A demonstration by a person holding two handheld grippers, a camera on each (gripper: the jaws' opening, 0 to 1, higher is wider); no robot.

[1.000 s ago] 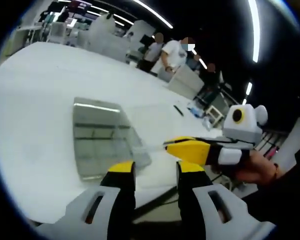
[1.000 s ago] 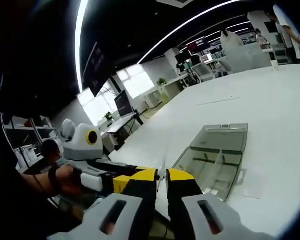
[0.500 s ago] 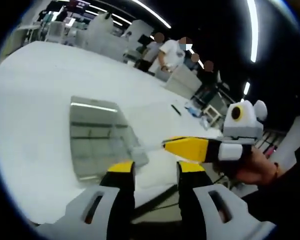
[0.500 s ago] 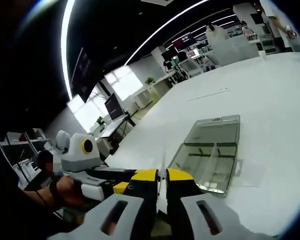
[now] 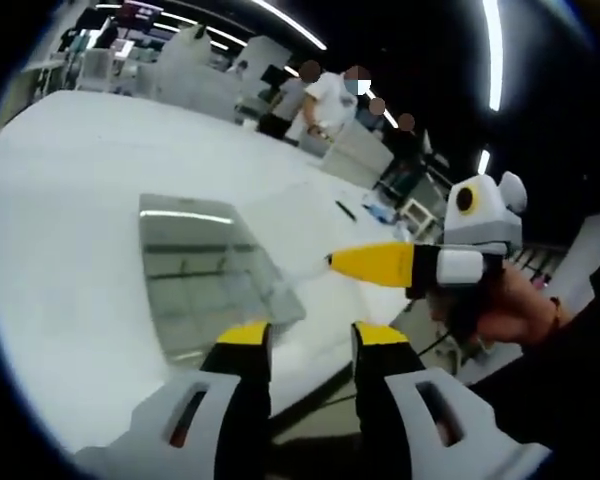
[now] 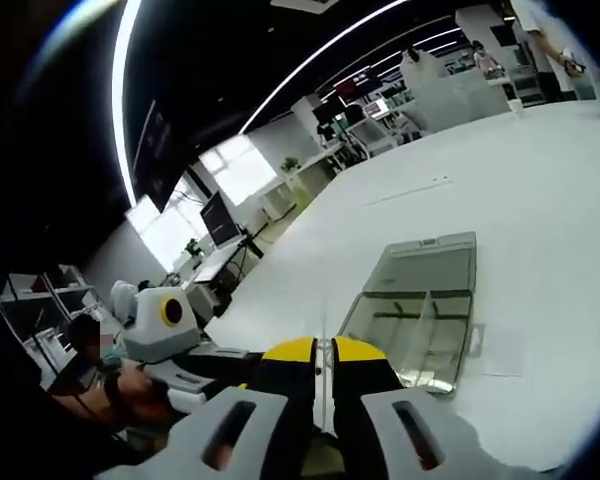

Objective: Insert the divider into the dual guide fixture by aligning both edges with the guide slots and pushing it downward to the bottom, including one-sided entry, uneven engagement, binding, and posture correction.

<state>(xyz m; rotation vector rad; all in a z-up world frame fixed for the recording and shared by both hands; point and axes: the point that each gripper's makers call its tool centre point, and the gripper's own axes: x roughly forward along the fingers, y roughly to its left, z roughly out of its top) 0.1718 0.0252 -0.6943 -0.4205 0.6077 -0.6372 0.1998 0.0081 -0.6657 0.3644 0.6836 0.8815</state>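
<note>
- Right gripper [image 6: 323, 352]: jaws almost closed, pinching the thin clear divider [image 6: 325, 318] edge-on; the sheet rose from between the tips, held in the air over the near edge of the white bench [image 6: 540, 200].
- Left gripper [image 5: 306, 335]: jaws apart w/ a clear gap, nothing in them.
- Over the last sec the right gripper drew away from the left; in the left gripper view it showed side-on, off to the right.
- Dual guide fixture [image 5: 202, 272], a clear tray, lay flat near the bench's near edge.
- Judgement: divider not yet in either slot; probably being carried over for alignment, insertion not begun.
</note>
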